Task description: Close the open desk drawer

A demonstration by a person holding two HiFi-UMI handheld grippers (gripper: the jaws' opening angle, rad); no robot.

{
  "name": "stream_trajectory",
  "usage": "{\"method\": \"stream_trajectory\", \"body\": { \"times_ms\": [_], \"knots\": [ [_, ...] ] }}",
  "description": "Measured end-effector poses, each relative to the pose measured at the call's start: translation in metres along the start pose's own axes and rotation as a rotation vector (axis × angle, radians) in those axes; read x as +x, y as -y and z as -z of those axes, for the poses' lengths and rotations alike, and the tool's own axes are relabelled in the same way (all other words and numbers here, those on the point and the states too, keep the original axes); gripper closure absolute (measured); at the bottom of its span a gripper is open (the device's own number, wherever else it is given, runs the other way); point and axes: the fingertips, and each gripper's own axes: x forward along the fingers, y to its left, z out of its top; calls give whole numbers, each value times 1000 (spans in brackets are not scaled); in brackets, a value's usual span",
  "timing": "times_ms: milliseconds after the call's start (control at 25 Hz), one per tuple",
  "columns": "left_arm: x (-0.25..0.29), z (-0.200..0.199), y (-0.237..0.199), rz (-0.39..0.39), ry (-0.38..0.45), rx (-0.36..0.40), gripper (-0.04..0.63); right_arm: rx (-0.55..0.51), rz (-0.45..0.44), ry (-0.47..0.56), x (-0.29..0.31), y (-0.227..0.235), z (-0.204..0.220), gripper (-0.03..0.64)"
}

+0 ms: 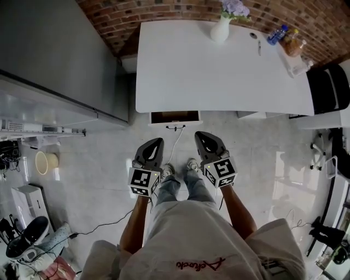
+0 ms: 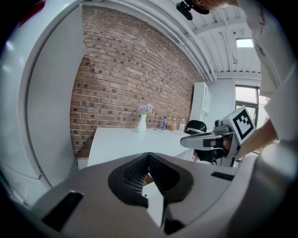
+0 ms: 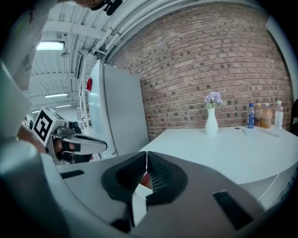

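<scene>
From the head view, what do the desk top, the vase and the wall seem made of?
Desk top: smooth white, probably laminate or painted board; uniform, no grain. Vase: smooth white, likely ceramic. Wall: bare red brick with pale mortar joints.

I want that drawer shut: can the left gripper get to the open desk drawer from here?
Probably yes: the open drawer juts toward the left gripper, with only floor and a thin cable between. Not touching yet.

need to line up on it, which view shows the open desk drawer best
The head view: the open drawer sticks out from the front edge of the white desk, with its brown inside visible from above. Both gripper views show the desk top, but the drawer cannot be clearly made out in them.
</scene>
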Motion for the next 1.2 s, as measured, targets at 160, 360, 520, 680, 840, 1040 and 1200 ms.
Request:
{"method": "stream_trajectory", "body": {
  "times_ms": [160,360,520,680,840,1040,1200],
  "knots": [
    [0,0,-3,21,-5,0,583,1,15,-6,0,-3,0,598],
    [3,25,-7,33,-32,-29,583,24,30,-43,5,-5,26,598],
    [8,60,-7,39,-67,-69,583,61,33,-97,10,-7,68,598],
    [12,102,-9,36,-102,-120,583,113,36,-155,18,-12,119,598],
    [15,157,-5,30,-149,-176,583,152,17,-246,22,-24,181,598],
    [10,219,5,16,-211,-236,583,182,13,-293,18,-30,239,598],
    [9,252,10,12,-243,-262,583,194,6,-329,14,-29,268,598]
  ]
}}
